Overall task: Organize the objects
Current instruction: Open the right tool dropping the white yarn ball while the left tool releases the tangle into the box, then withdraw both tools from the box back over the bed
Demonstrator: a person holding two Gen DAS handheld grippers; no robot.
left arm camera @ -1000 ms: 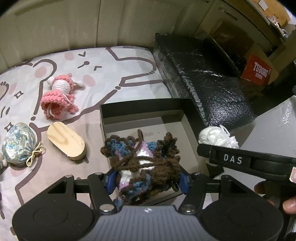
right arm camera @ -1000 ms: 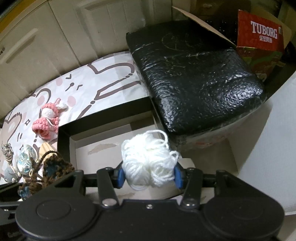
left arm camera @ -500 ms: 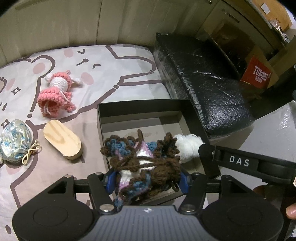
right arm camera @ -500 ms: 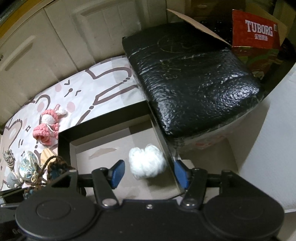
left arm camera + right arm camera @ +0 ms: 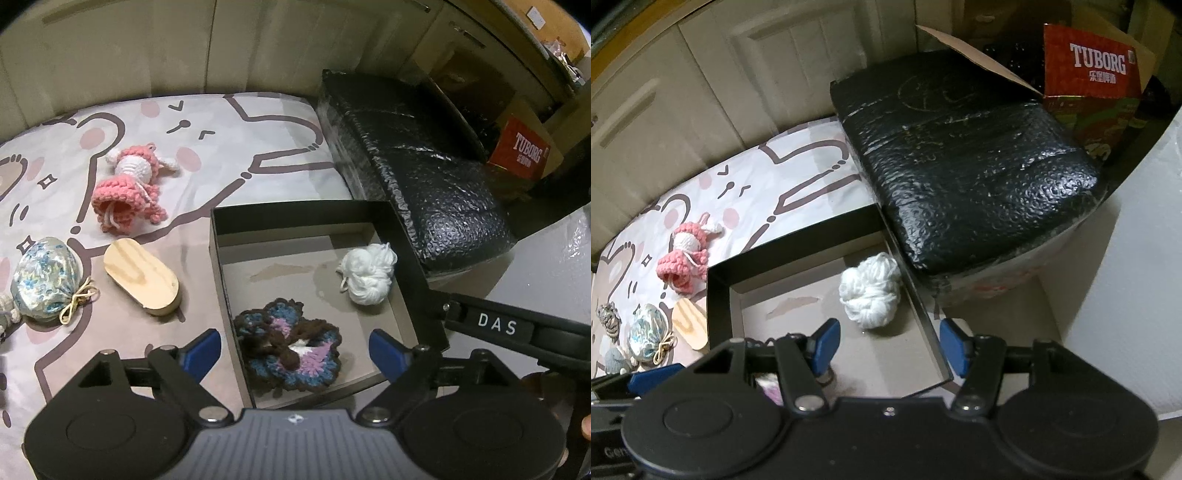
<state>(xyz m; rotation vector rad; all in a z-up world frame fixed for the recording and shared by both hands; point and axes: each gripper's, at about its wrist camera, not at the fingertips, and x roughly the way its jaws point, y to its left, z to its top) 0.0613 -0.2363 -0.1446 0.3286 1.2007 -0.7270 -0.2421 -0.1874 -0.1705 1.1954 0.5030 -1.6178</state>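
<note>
1. On the far left of the printed cloth (image 5: 258, 136), seen from the left wrist view, we log a floral fabric pouch (image 5: 44, 278) tied with a cord.
2. Just right of it we note a pale wooden oval block (image 5: 142, 277), lying flat.
3. Beyond these, farther from us, we record a pink crochet doll (image 5: 127, 188), on its side.
4. Next we list the black shallow box (image 5: 295, 214), open-topped, resting on the cloth.
5. Inside it, toward the near left, we find the brown-and-blue crochet piece (image 5: 291, 349), flat on the box floor.
6. Inside it, at the far right against the wall, we find the white yarn ball (image 5: 367, 273), apart from the crochet piece.
7. Our left gripper (image 5: 295, 350) hangs above the box's near edge, jaws spread wide, nothing between them.
8. Our right gripper (image 5: 888, 343) hangs over the box's right wall, blue pads (image 5: 823, 341) likewise wide apart and gripping nothing; the yarn ball (image 5: 871, 291) lies ahead of it, untouched.
9. Right of the box we enter a black textured block (image 5: 417, 177), and past it a red Tuborg carton (image 5: 1089, 81).
</note>
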